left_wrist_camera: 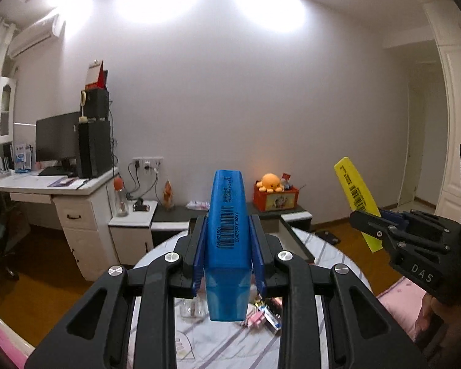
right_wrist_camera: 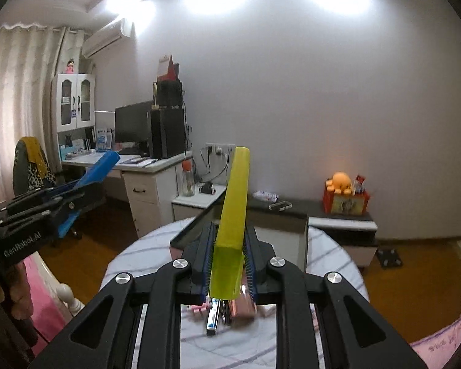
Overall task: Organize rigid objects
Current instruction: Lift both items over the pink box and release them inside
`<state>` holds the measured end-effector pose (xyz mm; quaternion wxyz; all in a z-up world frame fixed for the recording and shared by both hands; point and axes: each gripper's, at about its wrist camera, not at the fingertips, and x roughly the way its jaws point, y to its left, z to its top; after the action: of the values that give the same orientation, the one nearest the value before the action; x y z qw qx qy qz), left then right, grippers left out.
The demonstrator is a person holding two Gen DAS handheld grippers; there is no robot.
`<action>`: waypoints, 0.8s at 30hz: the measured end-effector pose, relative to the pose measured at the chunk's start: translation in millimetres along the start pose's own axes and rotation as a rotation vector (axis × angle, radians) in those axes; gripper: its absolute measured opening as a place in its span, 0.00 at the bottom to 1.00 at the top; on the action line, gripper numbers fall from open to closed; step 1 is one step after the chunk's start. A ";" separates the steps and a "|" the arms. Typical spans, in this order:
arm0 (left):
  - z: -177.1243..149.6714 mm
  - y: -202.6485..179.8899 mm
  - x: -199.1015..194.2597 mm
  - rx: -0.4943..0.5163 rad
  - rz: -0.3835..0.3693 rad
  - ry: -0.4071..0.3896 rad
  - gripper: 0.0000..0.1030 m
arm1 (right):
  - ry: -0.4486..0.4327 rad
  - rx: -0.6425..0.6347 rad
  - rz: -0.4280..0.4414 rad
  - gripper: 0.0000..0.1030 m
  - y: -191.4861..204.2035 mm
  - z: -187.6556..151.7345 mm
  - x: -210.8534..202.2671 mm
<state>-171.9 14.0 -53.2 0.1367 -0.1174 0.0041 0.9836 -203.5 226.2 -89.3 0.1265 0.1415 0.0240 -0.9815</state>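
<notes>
Grippers each clamp a highlighter: left gripper [left_wrist_camera: 229, 246] grasps the blue highlighter [left_wrist_camera: 227, 227] at centre frame, right gripper [right_wrist_camera: 229, 261] pinches the yellow highlighter [right_wrist_camera: 232, 212]. Both point upward, lifted clear above the cloth-covered round table [right_wrist_camera: 332, 255], probably for carrying elsewhere; more stationery [right_wrist_camera: 218, 313] lies below.

Right gripper [right_wrist_camera: 227, 264] has its jaws clamped on a yellow highlighter [right_wrist_camera: 233, 215], body pointing up and away, translucent cap end toward the camera; off to the left the left gripper [right_wrist_camera: 76, 203] is gripping a blue highlighter [right_wrist_camera: 96, 170] tilted up to the right; below sits a round table [right_wrist_camera: 329, 249] with a striped cloth, a few small stationery bits [right_wrist_camera: 227, 310] lying blurry on it; orange octopus plush [right_wrist_camera: 341, 183] on a red box against the far wall.
</notes>
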 end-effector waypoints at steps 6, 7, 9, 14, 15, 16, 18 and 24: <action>13.4 1.6 9.7 0.025 0.015 -0.016 0.26 | -0.037 -0.014 -0.003 0.18 -0.5 14.7 -0.3; 14.9 1.9 11.7 0.028 0.016 -0.020 0.26 | -0.036 -0.014 -0.002 0.18 -0.8 16.0 0.7; 18.0 1.9 18.0 0.032 0.013 -0.016 0.26 | -0.043 -0.012 -0.003 0.18 -1.8 18.0 4.0; 23.7 -3.3 39.3 0.056 0.013 -0.005 0.26 | -0.026 -0.004 0.003 0.18 -10.7 19.3 20.8; 24.4 -6.7 41.7 0.061 0.018 -0.004 0.26 | -0.026 0.000 0.004 0.18 -12.8 19.4 25.6; 25.4 -7.6 49.7 0.067 0.015 0.004 0.26 | -0.023 0.001 0.003 0.18 -14.8 19.8 27.9; 25.9 -9.9 62.0 0.072 0.013 0.016 0.26 | -0.014 0.008 0.007 0.18 -19.4 20.1 39.5; 24.0 -20.8 110.9 0.094 0.003 0.069 0.26 | 0.021 0.031 0.015 0.18 -39.2 17.8 76.1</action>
<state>-275.6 64.7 -55.0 0.1405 -0.1446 0.0553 0.9779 -288.9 244.3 -93.4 0.1312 0.1540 0.0093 -0.9793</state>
